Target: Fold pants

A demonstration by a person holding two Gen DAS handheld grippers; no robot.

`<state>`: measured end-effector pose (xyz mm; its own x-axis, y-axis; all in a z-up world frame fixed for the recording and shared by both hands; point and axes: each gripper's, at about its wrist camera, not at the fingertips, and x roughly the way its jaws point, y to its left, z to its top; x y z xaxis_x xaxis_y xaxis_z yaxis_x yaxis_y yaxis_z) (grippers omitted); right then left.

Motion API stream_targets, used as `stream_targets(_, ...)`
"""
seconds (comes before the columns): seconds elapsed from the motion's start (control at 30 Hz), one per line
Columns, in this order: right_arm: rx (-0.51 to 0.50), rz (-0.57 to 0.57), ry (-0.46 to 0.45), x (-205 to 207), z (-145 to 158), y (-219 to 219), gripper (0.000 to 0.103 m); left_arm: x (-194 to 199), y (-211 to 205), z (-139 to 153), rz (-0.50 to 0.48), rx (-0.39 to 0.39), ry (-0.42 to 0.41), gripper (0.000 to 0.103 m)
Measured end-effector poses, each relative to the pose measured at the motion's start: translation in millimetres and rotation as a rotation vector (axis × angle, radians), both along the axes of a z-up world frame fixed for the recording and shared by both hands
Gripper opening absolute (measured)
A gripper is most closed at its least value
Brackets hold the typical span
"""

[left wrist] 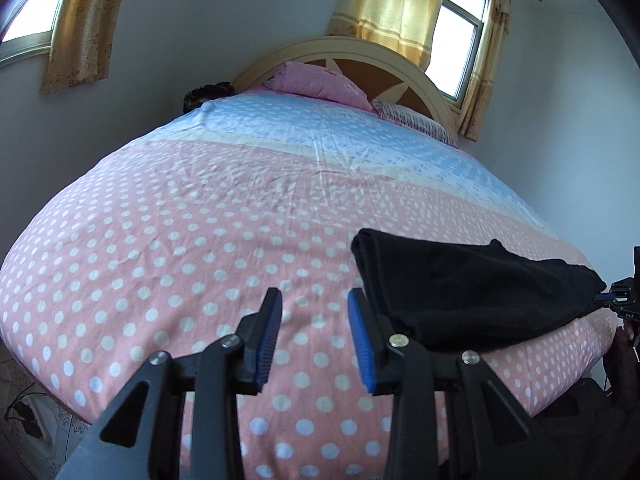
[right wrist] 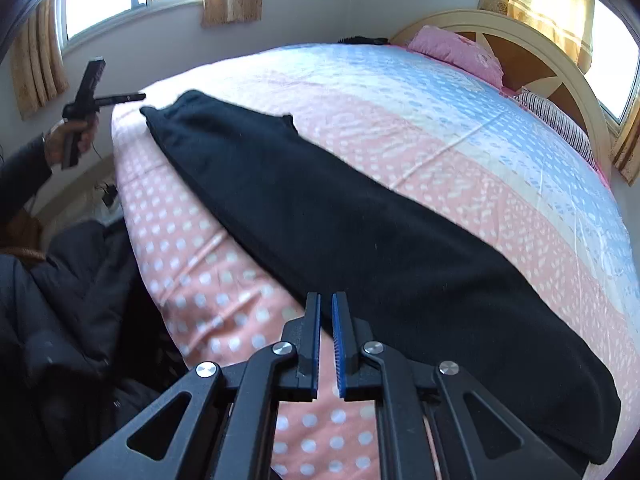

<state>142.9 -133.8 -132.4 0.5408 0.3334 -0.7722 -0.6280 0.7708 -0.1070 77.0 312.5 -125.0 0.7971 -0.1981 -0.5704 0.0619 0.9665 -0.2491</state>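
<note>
Right wrist view: your right gripper (right wrist: 326, 300) is clenched over the pants (right wrist: 340, 216); your left gripper (left wrist: 314, 300) hangs released, empty.

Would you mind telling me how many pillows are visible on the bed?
2: a pink pillow against the headboard, and a striped pillow beside it, toward the bed's right edge. Others may be hidden behind them.

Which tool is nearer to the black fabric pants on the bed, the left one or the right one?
Right. The right tool, nearly shut, sits at the edge of the black fabric pants; whether it pinches them is unclear. The left tool, open and empty, hovers over the dotted pink bedsheet just beside their other end.
</note>
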Motion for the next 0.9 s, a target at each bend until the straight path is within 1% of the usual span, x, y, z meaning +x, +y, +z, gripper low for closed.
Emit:
stream_targets(0.1,0.054,0.012,0.003,16.2,9.1,15.3,0.006,15.5,-20.2,4.3,-0.044,0.011,0.0,0.037)
stream_targets(0.2,0.084,0.018,0.016,40.3,15.8,41.8,0.007,32.1,-37.3,5.3,-0.07,0.015,0.014,0.037)
stream_targets(0.23,0.098,0.019,0.025,49.8,17.8,51.5,0.011,37.8,-41.6,5.1,-0.072,0.017,0.02,0.037)
stream_targets(0.27,0.118,0.02,0.036,59.3,19.7,60.1,0.028,43.5,-45.1,5.1,-0.074,0.019,0.022,0.037)
stream_targets(0.3,0.141,0.023,0.056,68.9,21.1,67.6,0.041,47.6,-47.4,5.0,-0.072,0.025,0.021,0.037)
stream_targets(0.33,0.169,0.028,0.085,80.3,21.8,76.9,0.06,50.9,-49.9,4.2,-0.071,0.034,0.023,0.037)
stream_targets(0.37,0.188,0.026,0.096,88.8,22.1,84.0,0.061,53.9,-53.5,3.3,-0.074,0.046,0.026,0.037)
stream_targets(0.4,0.209,0.023,0.108,100.2,22.0,93.5,0.061,55.7,-56.2,2.2,-0.073,0.068,0.025,0.037)
stream_targets(0.43,0.213,0.019,0.116,108.1,21.5,101.6,0.061,57.0,-60.8,1.0,-0.071,0.097,0.026,0.037)
stream_targets(0.5,0.211,-0.013,0.14,129.4,16.5,120.7,0.061,57.7,-68.7,-0.9,-0.08,0.133,0.02,0.037)
stream_targets(0.53,0.231,-0.027,0.172,141.7,12.4,128.3,0.057,56.9,-72.4,-1.7,-0.077,0.153,0.017,0.037)
stream_targets(0.57,0.264,-0.038,0.207,154.0,8.7,134.5,0.049,55.7,-76.4,-2.2,-0.076,0.177,0.011,0.041)
stream_targets(0.6,0.294,-0.048,0.239,165.2,5.0,140.3,0.046,54.5,-79.3,-3.5,-0.078,0.2,0.005,0.045)
stream_targets(0.67,0.34,-0.067,0.299,187.9,-4.7,152.8,0.039,54.5,-85.4,-6.2,-0.073,0.251,0.0,0.049)
stream_targets(0.8,0.407,-0.137,0.443,225.1,-35.4,169.1,0.039,55.9,-88.7,-12.0,-0.076,0.275,0.003,0.05)
stream_targets(0.83,0.416,-0.146,0.479,230.6,-44.0,171.8,0.033,55.7,-89.5,-12.0,-0.075,0.285,-0.002,0.05)
stream_targets(0.87,0.419,-0.143,0.52,234.7,-52.1,176.1,0.013,55.1,-90.4,-11.4,-0.074,0.294,-0.007,0.051)
stream_targets(0.9,0.418,-0.142,0.536,236.7,-55.9,178.8,0.012,54.4,-92.0,-11.3,-0.075,0.3,-0.011,0.056)
